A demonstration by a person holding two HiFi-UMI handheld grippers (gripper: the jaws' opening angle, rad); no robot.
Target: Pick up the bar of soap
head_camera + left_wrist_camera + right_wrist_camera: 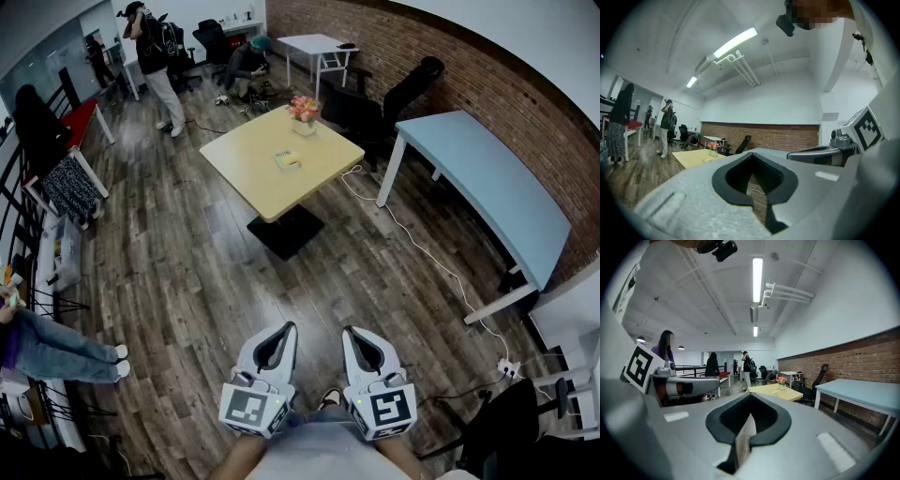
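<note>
The bar of soap (pixel 288 159) is a small pale block on the square yellow table (pixel 246 167), far ahead of me; beside it stands a small pot of flowers (pixel 303 110). Both grippers hang low and close to my body, well short of the table. My left gripper (pixel 289 328) is shut with nothing in it, and my right gripper (pixel 349 331) beside it is shut and empty too. The left gripper view shows its jaws (pixel 758 202) together, with the soap (pixel 708 160) tiny in the distance. Beyond the closed right gripper (pixel 740 446), the soap (pixel 774 392) is just as small.
A long light-blue table (pixel 487 178) runs along the brick wall on the right, with a black office chair (pixel 394 98) between it and the yellow table. A white cable (pixel 422 248) trails over the wooden floor. Several people stand or sit at the far left and back.
</note>
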